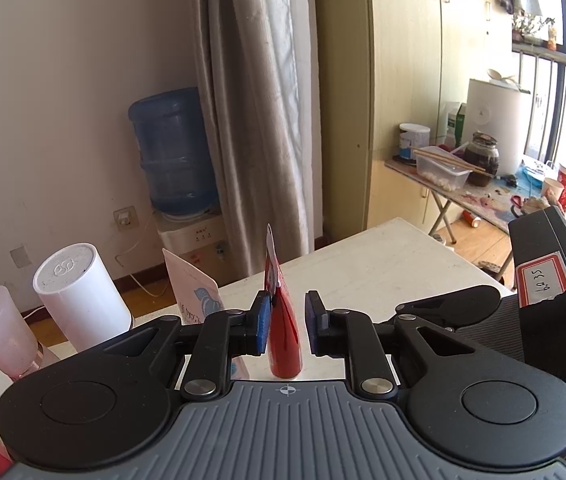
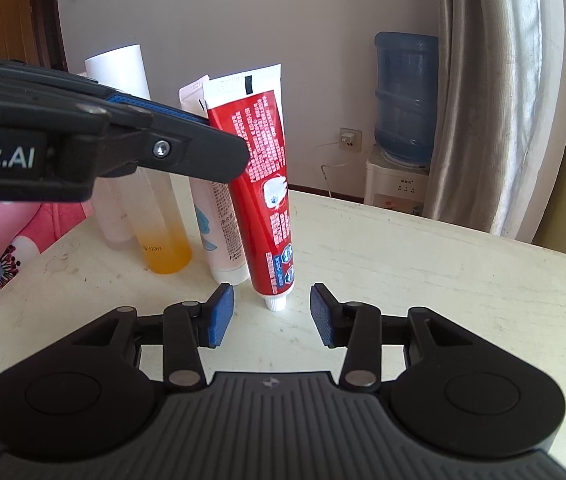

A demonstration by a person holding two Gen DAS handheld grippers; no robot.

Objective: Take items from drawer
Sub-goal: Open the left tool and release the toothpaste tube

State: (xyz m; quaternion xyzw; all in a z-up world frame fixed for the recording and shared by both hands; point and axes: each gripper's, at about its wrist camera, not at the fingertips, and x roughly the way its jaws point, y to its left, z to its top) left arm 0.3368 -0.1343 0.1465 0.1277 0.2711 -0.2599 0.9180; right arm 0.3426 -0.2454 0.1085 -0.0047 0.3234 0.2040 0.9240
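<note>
The tabletop is pale and scuffed and fills the lower half of my right wrist view. Past its far edge, at 1 o'clock, a blue jug sits upside down on a white dispenser beside a grey curtain.

My left hand-held gripper reaches in from 9 o'clock, its fingertips across the upper part of the tube. In its own view the left hand-held gripper is drawn in close, with the tube edge-on between the pads. The 9 o'clock pad lies on the tube. At the 3 o'clock pad a thin gap seems to show, so I read it as clamped on the tube without being sure of that side.

My right hand-held gripper has its fingers well apart, with nothing between the pads.

Behind the tube, from 10 to 11 o'clock, stand a bottle with orange liquid in its base and a white tube. The white tube is just beside the red one.

The tube itself is red with a white crimped end. It is out of the drawer and stands on the tabletop at 12 o'clock, just ahead of my right fingertips, its top tilted toward 11 o'clock. Its white cap touches the tabletop.
</note>
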